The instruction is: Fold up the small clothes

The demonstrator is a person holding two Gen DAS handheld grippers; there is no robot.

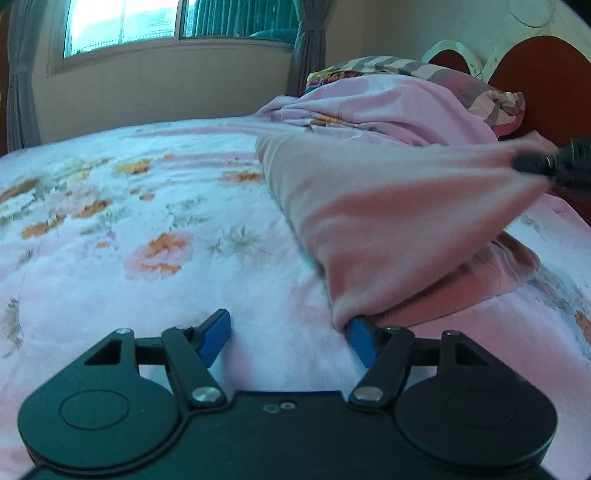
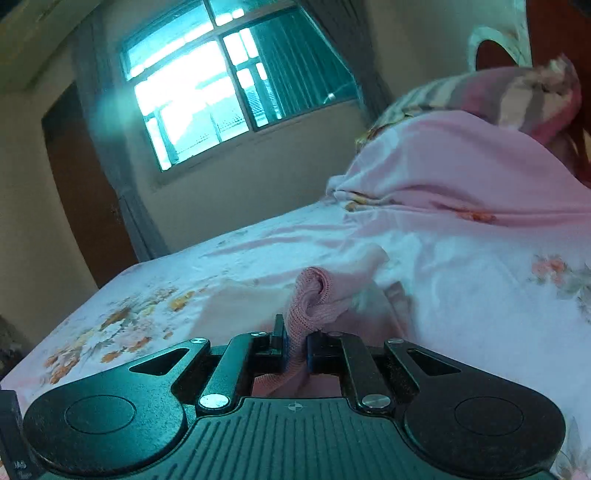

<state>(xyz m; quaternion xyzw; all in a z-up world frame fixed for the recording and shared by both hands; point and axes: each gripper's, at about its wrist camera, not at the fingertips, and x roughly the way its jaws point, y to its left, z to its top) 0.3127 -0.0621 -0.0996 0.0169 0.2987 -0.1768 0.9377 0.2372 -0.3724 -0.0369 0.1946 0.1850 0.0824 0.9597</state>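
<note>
Bed [image 1: 110,240] with a floral pink sheet fills both views; everything below is placed relative to it. Window [image 1: 147,22] sits in the wall past its far edge, grey curtains [image 1: 306,40] on either side. Red-brown headboard [image 1: 543,92] at the head end, striped pillow [image 1: 424,70] against it, bunched pink blanket [image 1: 388,107] just in front of the pillow.

Small pink garment [image 1: 369,221] lies mid-bed, toward the headboard side. One part is lifted off the sheet and pulled taut; a lower layer stays flat on the sheet.

Right gripper [image 2: 295,347]: jaws narrow, clamped on a bunched ribbed edge of the garment, cloth visibly pinched between the pads. In the left wrist view it shows as a blurred dark shape at the raised end of the garment.

Left gripper [image 1: 291,339]: jaws wide, low over the sheet. Its right blue fingertip [image 1: 364,341] touches the near corner of the garment, tucked under the fold; the other fingertip is over bare sheet. Nothing pinched.
</note>
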